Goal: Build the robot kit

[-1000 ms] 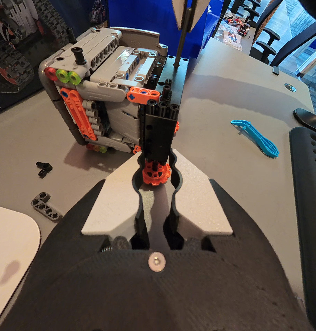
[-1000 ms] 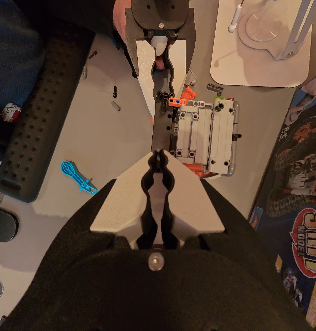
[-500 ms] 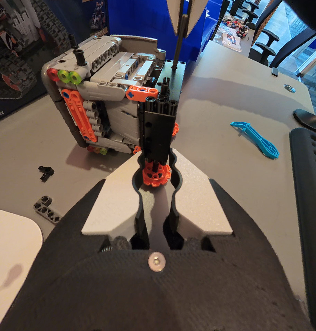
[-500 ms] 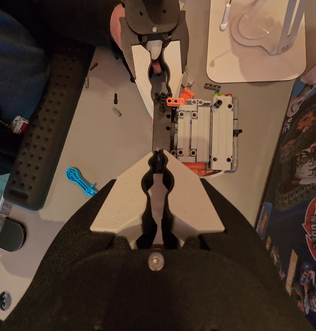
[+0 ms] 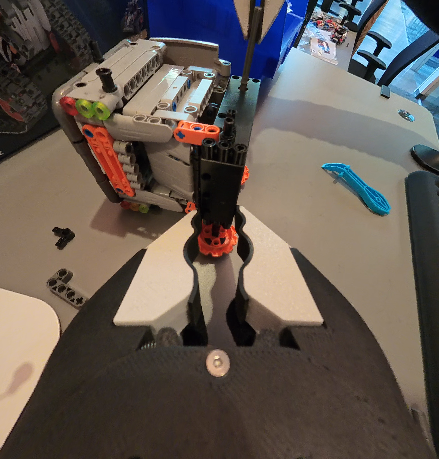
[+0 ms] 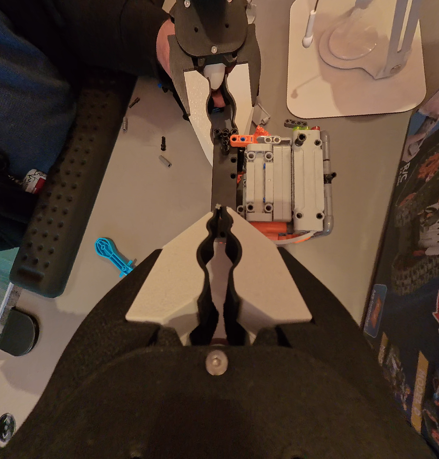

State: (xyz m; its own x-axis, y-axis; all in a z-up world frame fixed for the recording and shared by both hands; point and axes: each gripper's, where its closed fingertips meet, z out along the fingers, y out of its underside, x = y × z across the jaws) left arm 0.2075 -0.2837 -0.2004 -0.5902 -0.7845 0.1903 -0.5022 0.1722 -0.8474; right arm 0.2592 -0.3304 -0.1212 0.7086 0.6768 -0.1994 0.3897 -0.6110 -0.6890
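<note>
The left gripper (image 5: 217,218) is clamped on the near end of the model's black beam (image 5: 219,191), an orange gear (image 5: 217,242) sitting between its fingers. The right gripper (image 6: 219,214) pinches a thin grey axle (image 5: 249,62) that stands upright in the beam's far end, its top showing at the fingertips. The beam's long axis runs straight between the two grippers. The grey brick model (image 6: 285,183) rests on the surface (image 5: 312,139); a blue tool (image 5: 357,191) lies well apart.
</note>
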